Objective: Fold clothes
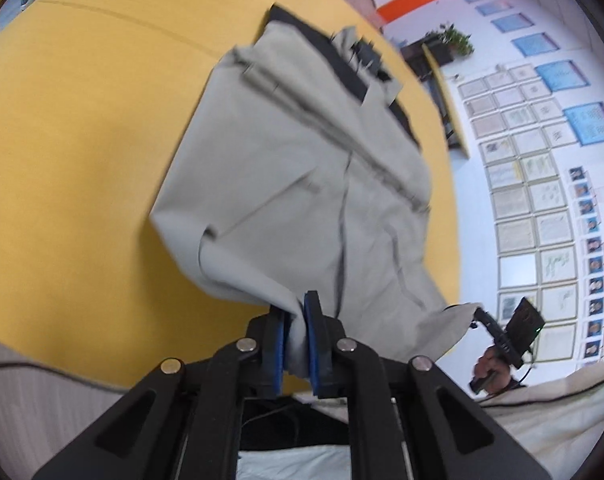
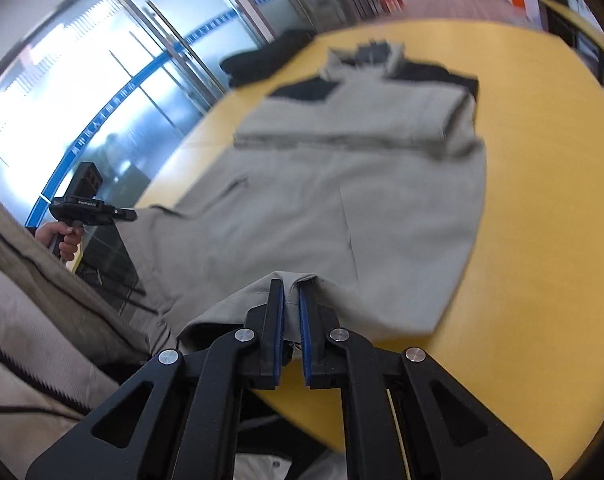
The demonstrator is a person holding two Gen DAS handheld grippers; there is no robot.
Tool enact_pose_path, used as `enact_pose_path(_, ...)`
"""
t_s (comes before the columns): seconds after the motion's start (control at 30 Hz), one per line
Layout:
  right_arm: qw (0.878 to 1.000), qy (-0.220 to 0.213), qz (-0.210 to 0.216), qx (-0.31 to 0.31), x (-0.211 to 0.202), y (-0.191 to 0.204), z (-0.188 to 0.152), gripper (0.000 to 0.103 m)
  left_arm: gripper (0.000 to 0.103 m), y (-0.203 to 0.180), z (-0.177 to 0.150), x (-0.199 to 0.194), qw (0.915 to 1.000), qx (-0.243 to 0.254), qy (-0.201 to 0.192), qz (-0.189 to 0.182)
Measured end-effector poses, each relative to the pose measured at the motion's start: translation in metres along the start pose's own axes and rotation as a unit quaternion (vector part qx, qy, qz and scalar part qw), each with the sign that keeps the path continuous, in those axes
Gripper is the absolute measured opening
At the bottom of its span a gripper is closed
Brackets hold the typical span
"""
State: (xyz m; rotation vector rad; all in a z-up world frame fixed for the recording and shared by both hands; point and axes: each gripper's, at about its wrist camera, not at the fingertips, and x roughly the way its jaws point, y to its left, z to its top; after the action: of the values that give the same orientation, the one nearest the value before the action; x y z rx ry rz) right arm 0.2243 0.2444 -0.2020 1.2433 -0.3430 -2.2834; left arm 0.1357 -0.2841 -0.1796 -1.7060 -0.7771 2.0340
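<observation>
A light grey jacket [image 1: 302, 168] with black shoulder panels lies on the round yellow table [image 1: 82, 168], collar at the far side. My left gripper [image 1: 296, 320] is shut on a bunched corner of its near hem, which is lifted off the table. In the right wrist view the same grey jacket [image 2: 341, 184] spreads across the yellow table [image 2: 541, 200], and my right gripper [image 2: 290, 292] is shut on the other near hem corner. Each view shows the opposite hand-held gripper, the right one [image 1: 505, 340] and the left one [image 2: 82, 208], each gripped by a hand.
A dark folded garment [image 2: 262, 60] sits at the table's far edge. Glass doors [image 2: 122, 80] stand behind it. A wall of framed pictures [image 1: 541, 200] and a potted plant [image 1: 453, 38] lie beyond the table. The person's beige coat [image 2: 30, 300] is close below the grippers.
</observation>
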Motion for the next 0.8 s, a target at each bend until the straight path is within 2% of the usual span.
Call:
enact_pose_path(0.2,0.996,-0.084,0.003,-0.039,-0.007,-0.002,0.073,0.006,0.008,-0.005,0.068,-0.018,0.995,-0.034,-0.046,-0.082)
enact_pose_path(0.4,0.991,-0.127,-0.043,-0.024,-0.003,-0.035,0.146,0.006,0.008,-0.008,0.156,-0.015,0.9828,-0.057,-0.088,-0.152)
enact_pose_path(0.63,0.982,-0.17,-0.084,-0.015,0.011,-0.062,0.229,0.006,0.008,-0.012,0.256,0.008,0.9692,-0.072,-0.105,-0.211)
enact_pose_path(0.8,0.977,-0.188,-0.095,-0.019,0.037,-0.093,0.276,0.006,0.008,-0.027,0.319,0.035,0.9656,-0.059,-0.117,-0.225)
